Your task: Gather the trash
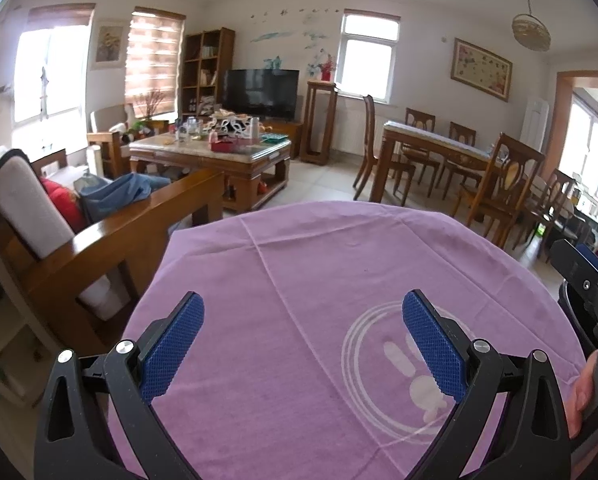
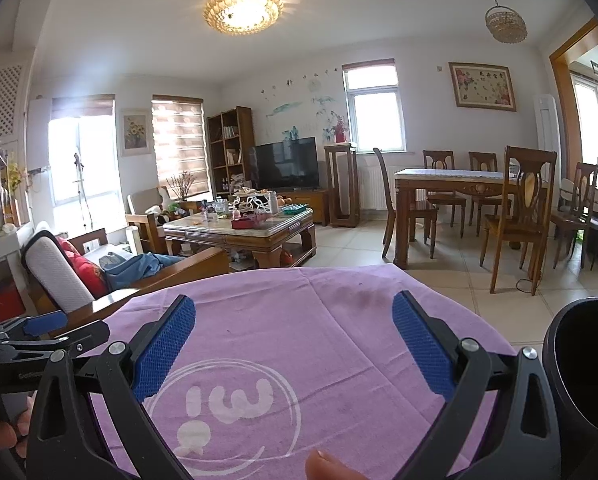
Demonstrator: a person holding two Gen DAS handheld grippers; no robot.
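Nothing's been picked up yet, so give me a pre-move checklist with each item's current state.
1. Left tongs open and empty: ok.
2. Right tongs open and empty: ok.
3. Trash visible on the purple cloth: not ok, none seen.
4. Black bin within view at the right: ok.
5. Bin empty: cannot tell, inside is dark.
6. Tongs clear of each other: ok, left one sits apart at the side.

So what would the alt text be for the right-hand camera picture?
Two open blue-padded fingers of the right gripper hover over a purple cloth with a white logo. Behind lie a lit living room with a cluttered coffee table and a black bin at right.
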